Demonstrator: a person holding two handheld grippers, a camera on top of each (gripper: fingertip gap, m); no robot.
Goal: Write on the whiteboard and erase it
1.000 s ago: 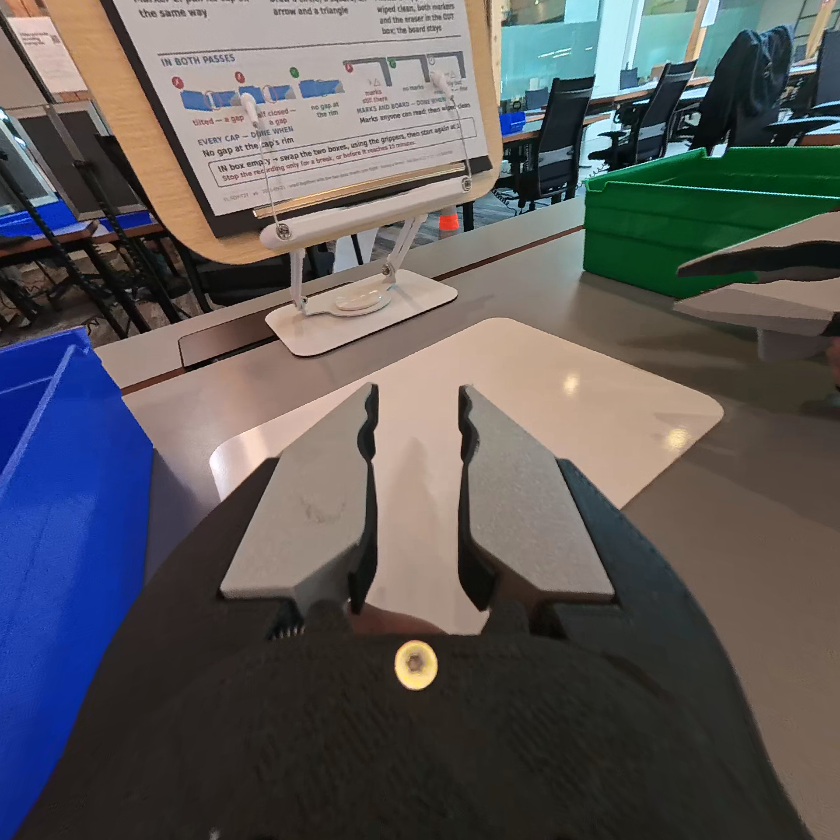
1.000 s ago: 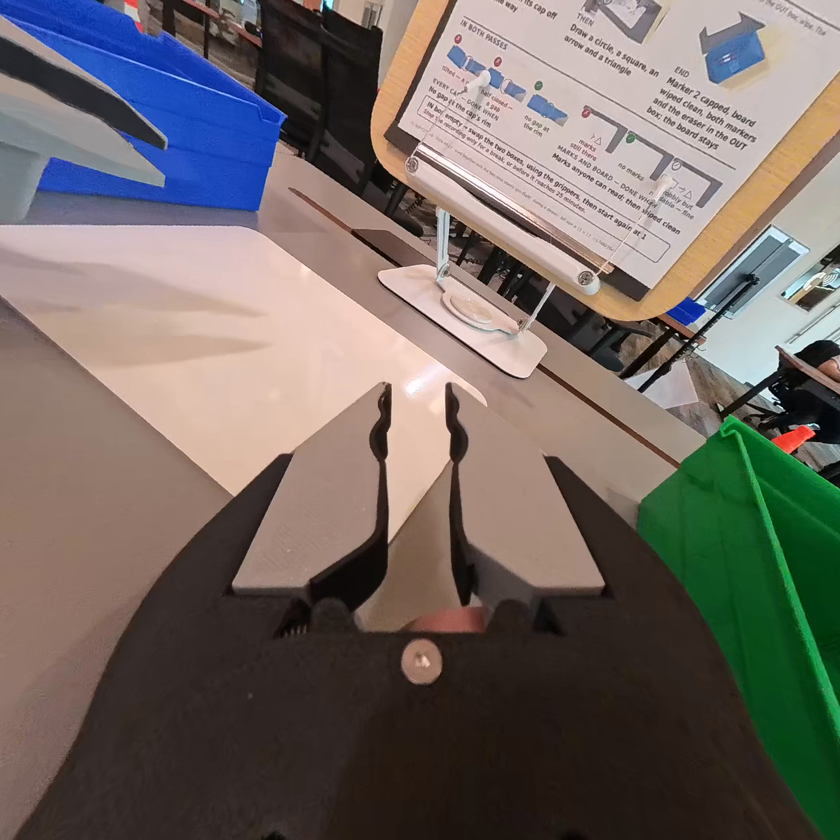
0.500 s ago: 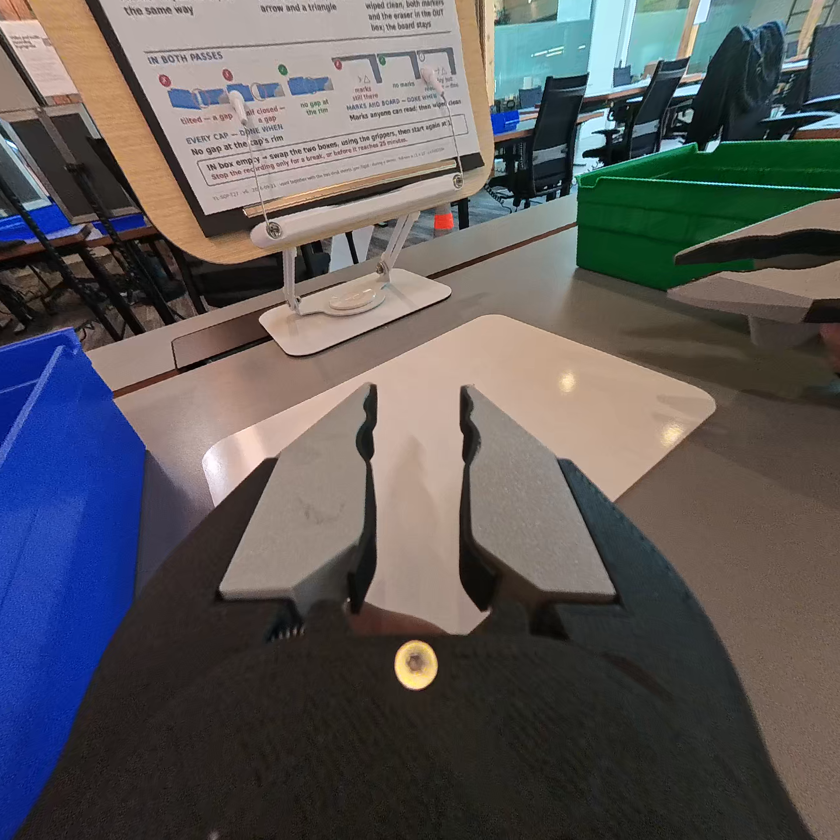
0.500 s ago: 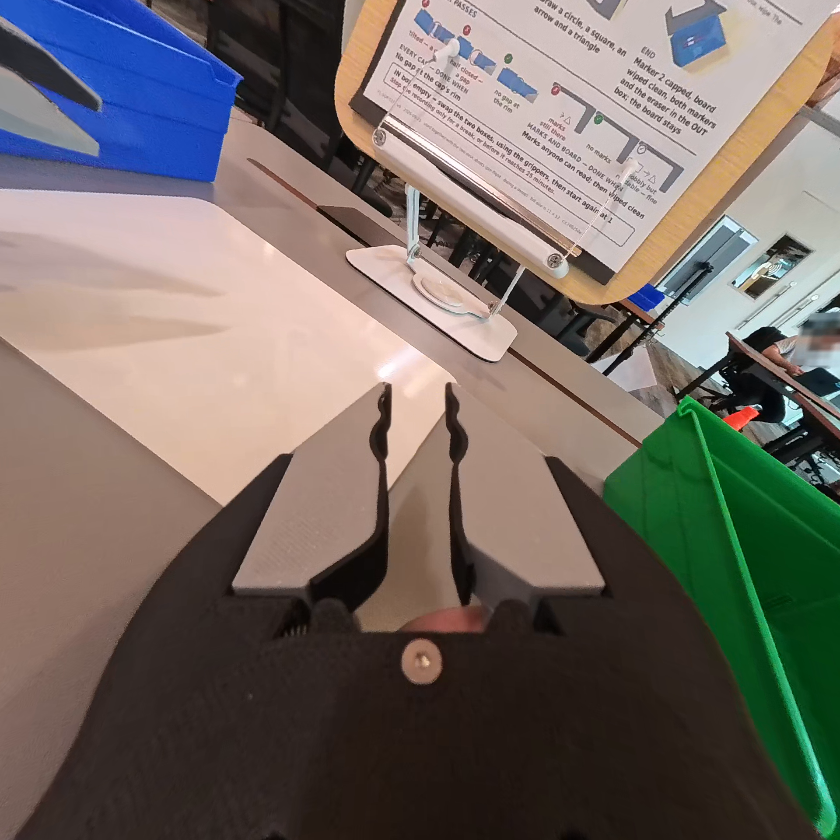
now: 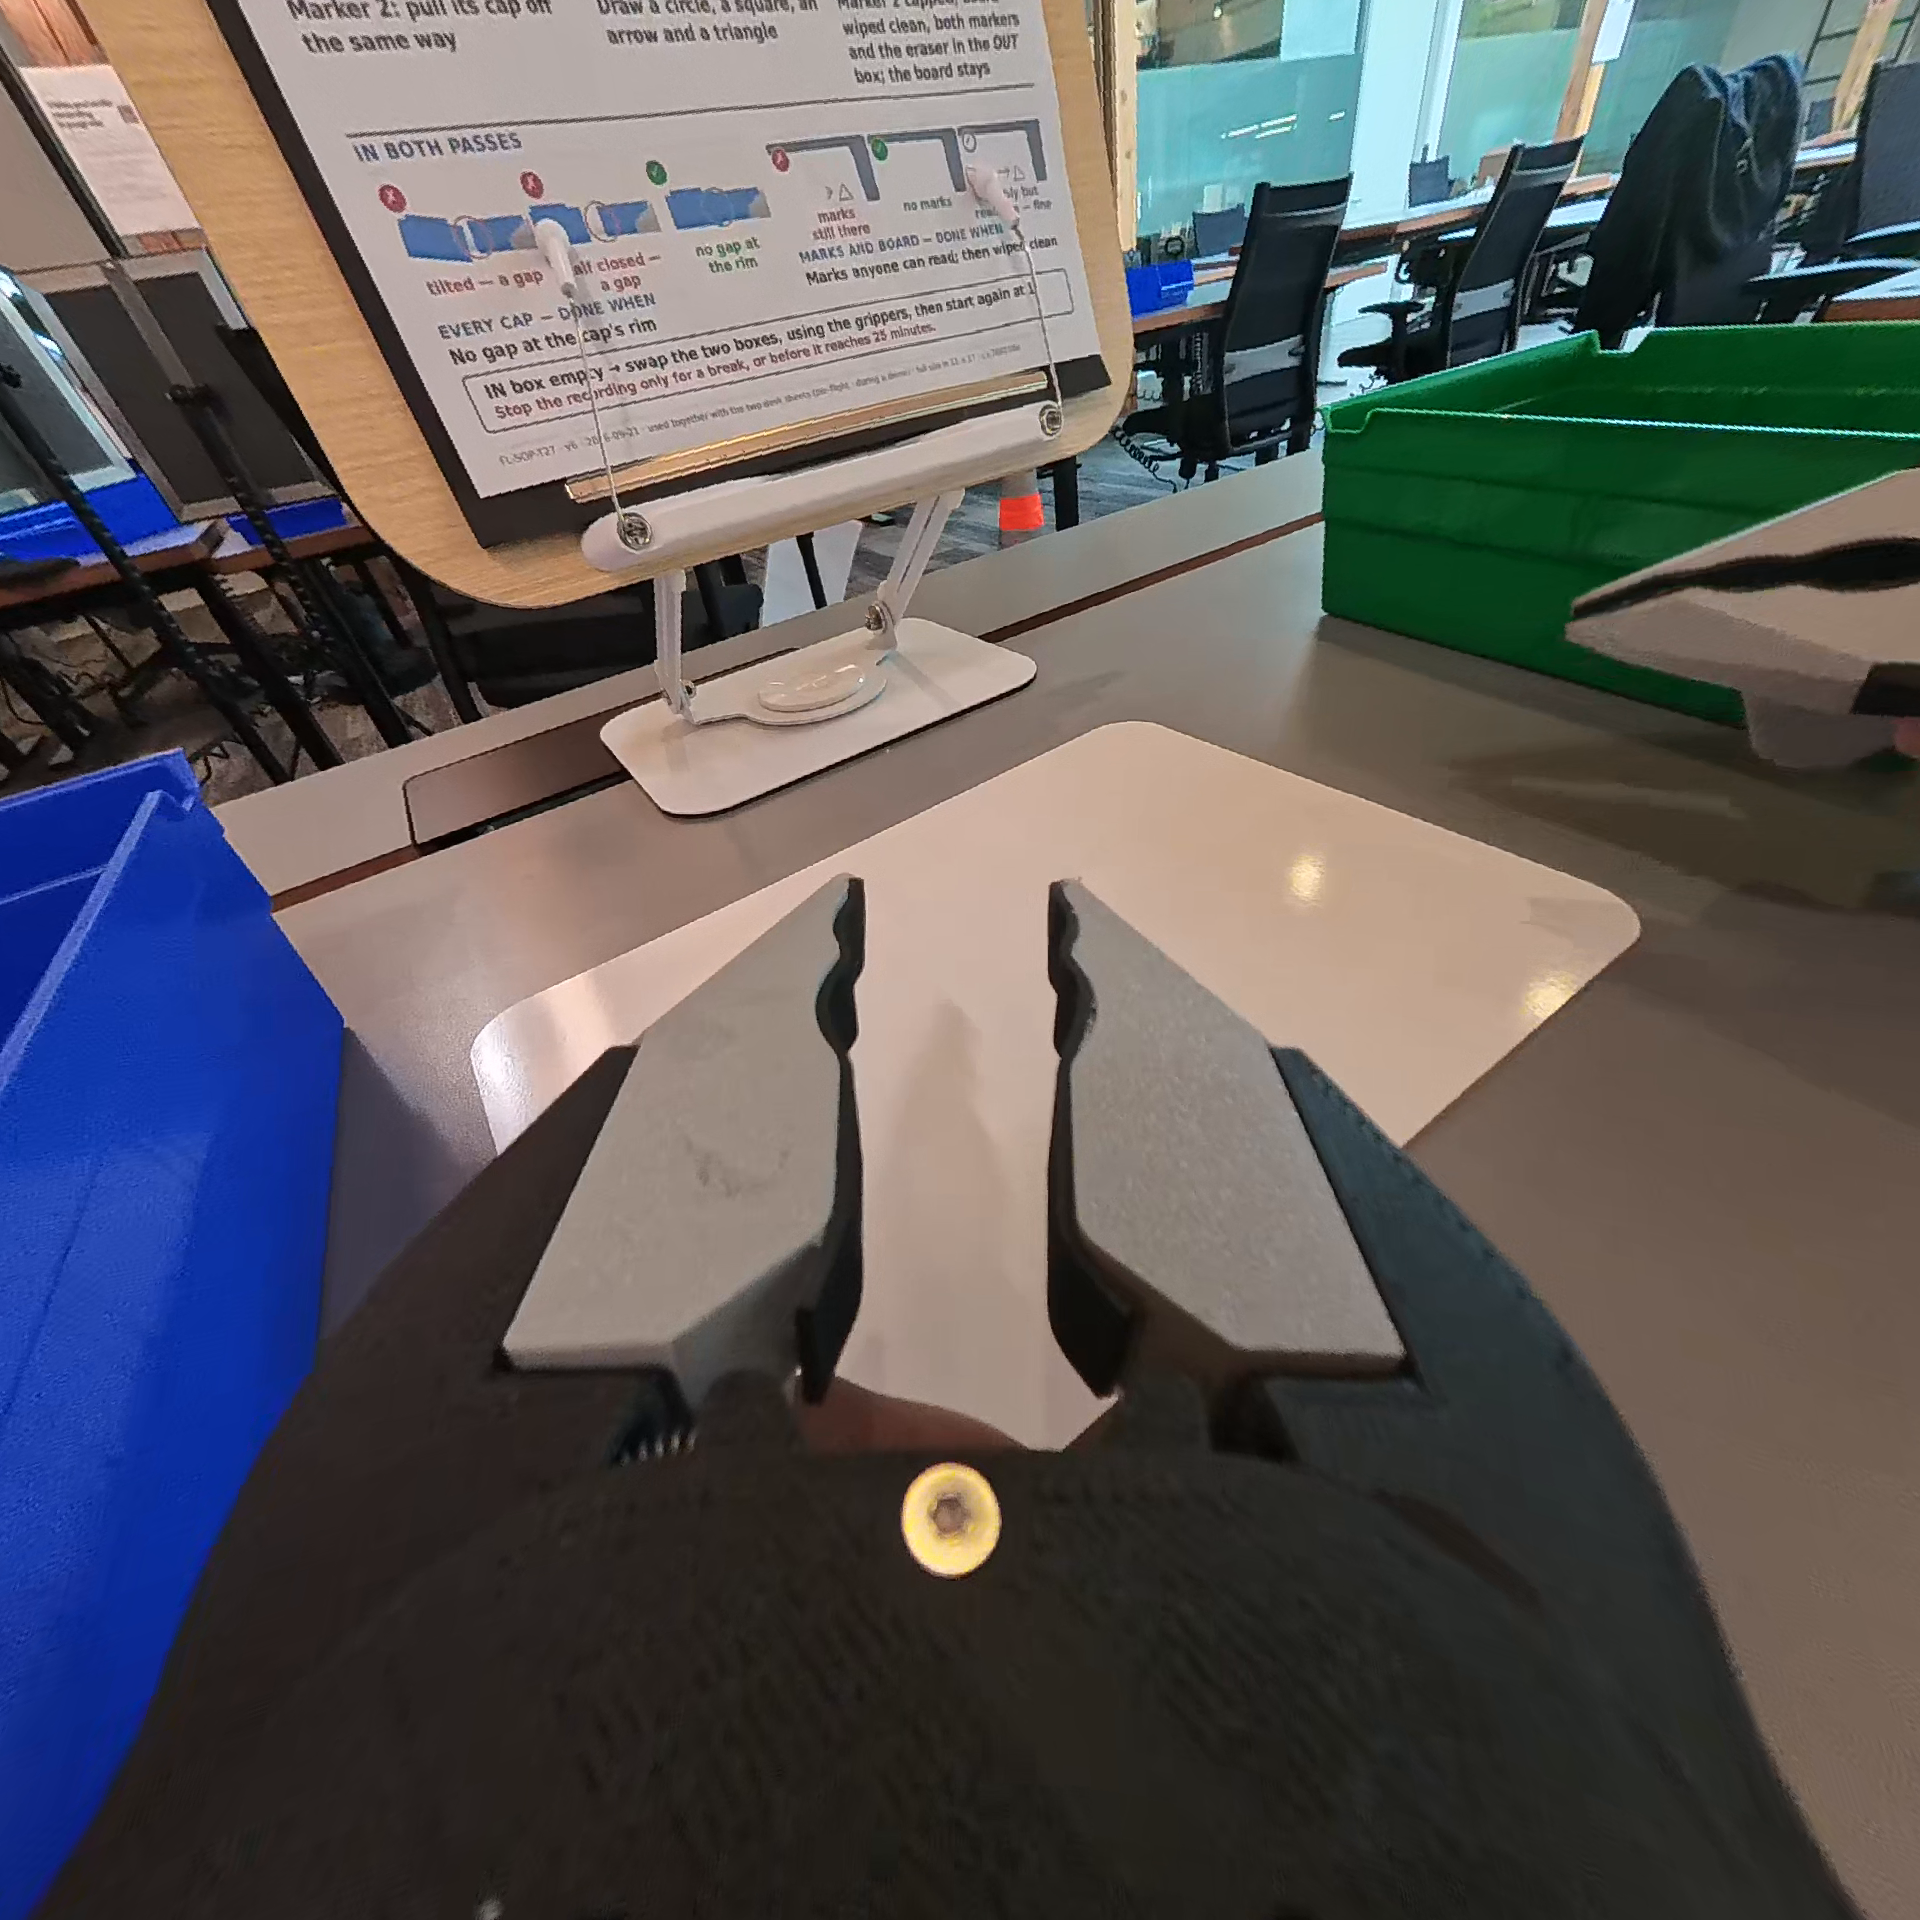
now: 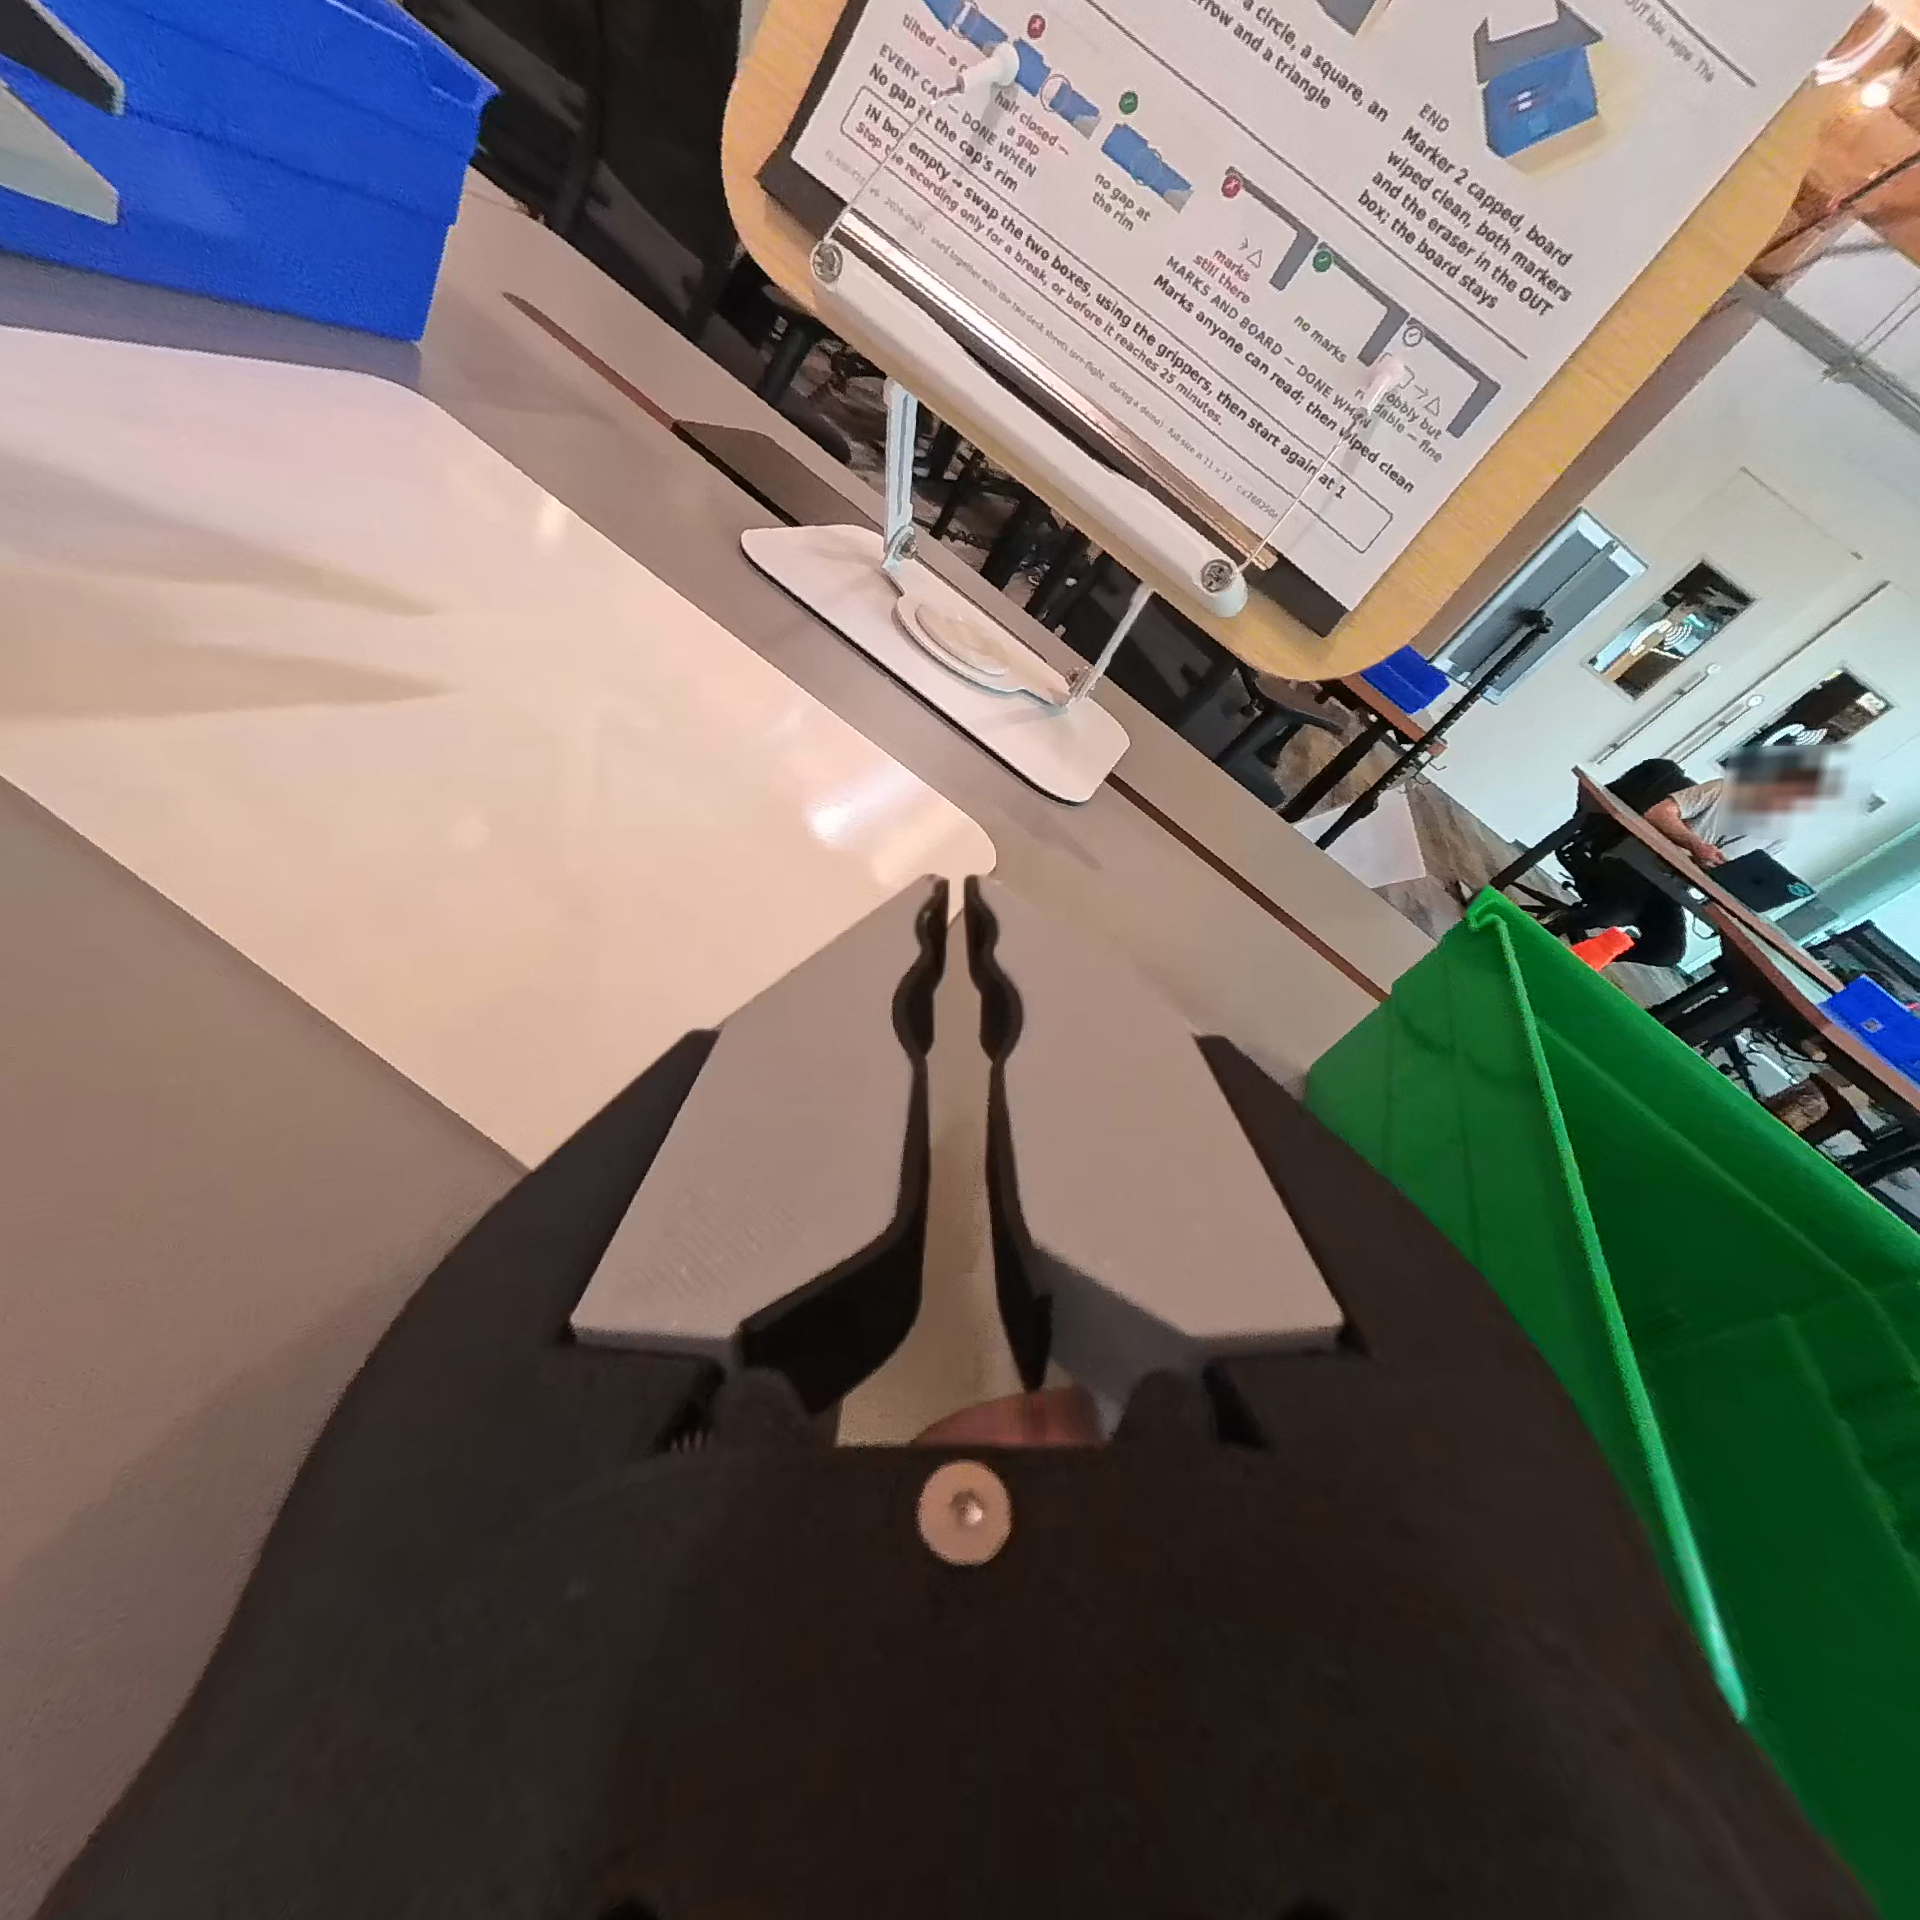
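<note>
A blank white whiteboard (image 5: 1195, 883) lies flat on the grey table; it also shows in the right wrist view (image 6: 416, 707). My left gripper (image 5: 951, 904) is open and empty, held over the board's near left part. My right gripper (image 6: 956, 894) is shut with nothing between its fingers, over the table by the board's right corner. It also shows at the right edge of the left wrist view (image 5: 1756, 623). No marker or eraser is in view.
A blue bin (image 5: 135, 1143) stands at the left, also in the right wrist view (image 6: 260, 156). A green bin (image 5: 1621, 457) stands at the right (image 6: 1621, 1299). An instruction sheet on a white stand (image 5: 821, 707) is behind the board. Office chairs stand beyond the table. The left gripper's tips are roughly 20 cm from the right gripper's.
My right gripper has shut and swung right toward the green bin. My left gripper has stayed open and barely moved.
</note>
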